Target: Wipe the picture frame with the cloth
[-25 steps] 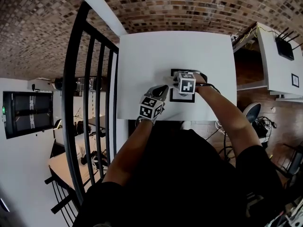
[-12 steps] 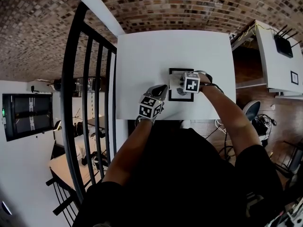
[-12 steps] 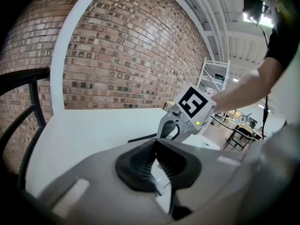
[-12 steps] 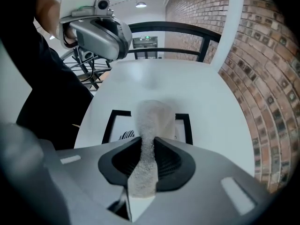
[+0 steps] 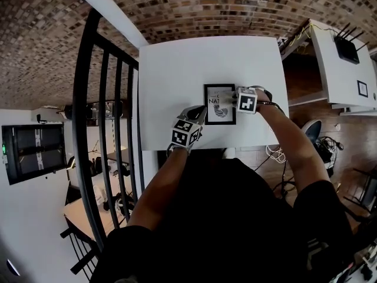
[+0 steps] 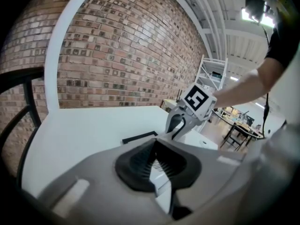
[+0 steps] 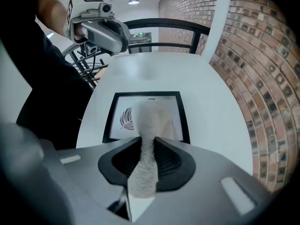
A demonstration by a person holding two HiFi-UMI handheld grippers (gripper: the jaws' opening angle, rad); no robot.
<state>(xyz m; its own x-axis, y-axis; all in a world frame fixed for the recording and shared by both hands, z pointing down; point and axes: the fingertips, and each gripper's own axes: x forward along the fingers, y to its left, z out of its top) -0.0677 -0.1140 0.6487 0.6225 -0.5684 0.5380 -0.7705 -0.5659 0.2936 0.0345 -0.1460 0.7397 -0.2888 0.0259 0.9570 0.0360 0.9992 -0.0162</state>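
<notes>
The picture frame [image 5: 220, 104], black-rimmed with a white feather print, lies flat near the front edge of the white table [image 5: 177, 69]. My right gripper [image 5: 234, 102] is at the frame's right side, shut on a pale grey cloth [image 7: 147, 121]. The cloth's free end drapes forward over the glass of the frame [image 7: 117, 118]. My left gripper [image 5: 199, 114] hovers just off the frame's left edge with its jaws together and nothing seen between them. In the left gripper view the frame's black corner [image 6: 139, 137] shows beyond those jaws.
A black metal railing [image 5: 106, 99] runs along the table's left side. The floor around is brick. To the right stands a white desk with a black router [image 5: 347, 49] and cables. The table's front edge lies right under my arms.
My right gripper has drawn the cloth rightward across the frame, from over its middle to its right side, uncovering the print. The left gripper has stayed where it was.
</notes>
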